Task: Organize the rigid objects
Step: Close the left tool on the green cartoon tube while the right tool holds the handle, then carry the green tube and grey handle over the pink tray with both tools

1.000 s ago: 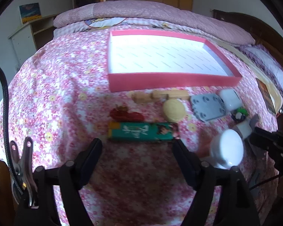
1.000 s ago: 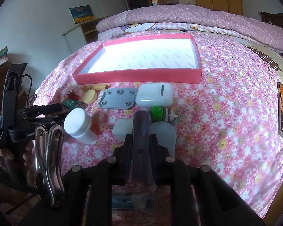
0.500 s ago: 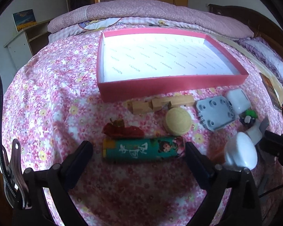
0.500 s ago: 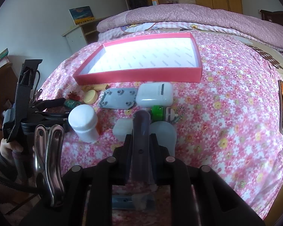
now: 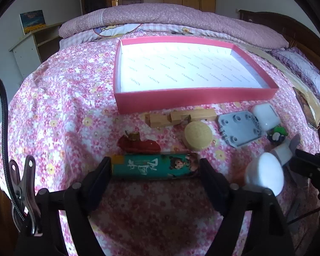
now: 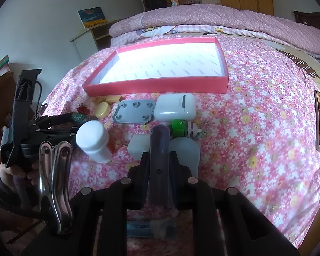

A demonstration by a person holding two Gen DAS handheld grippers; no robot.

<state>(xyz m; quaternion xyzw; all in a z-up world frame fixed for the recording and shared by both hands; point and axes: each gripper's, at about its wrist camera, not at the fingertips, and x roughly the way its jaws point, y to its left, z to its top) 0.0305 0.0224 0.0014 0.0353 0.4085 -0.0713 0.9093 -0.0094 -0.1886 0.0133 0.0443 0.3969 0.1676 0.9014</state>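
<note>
On my left, the left gripper (image 5: 155,171) has its jaws closing around the green tube (image 5: 153,166), which lies crosswise on the flowered bedspread (image 5: 53,111) with a finger at each end. Just behind it sit a red wrapper (image 5: 138,144), wooden blocks (image 5: 181,117) and a round yellow lid (image 5: 198,134), all in front of the pink box (image 5: 192,100). Further right come the grey plate (image 6: 134,112) and white case (image 6: 175,106). My right gripper (image 6: 159,162) is pinching a dark tube (image 6: 159,147), beside the white jar (image 6: 92,138)

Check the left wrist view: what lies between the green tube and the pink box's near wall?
Left wrist view: a red wrapper, wooden blocks and a round yellow lid on the bedspread.
</note>
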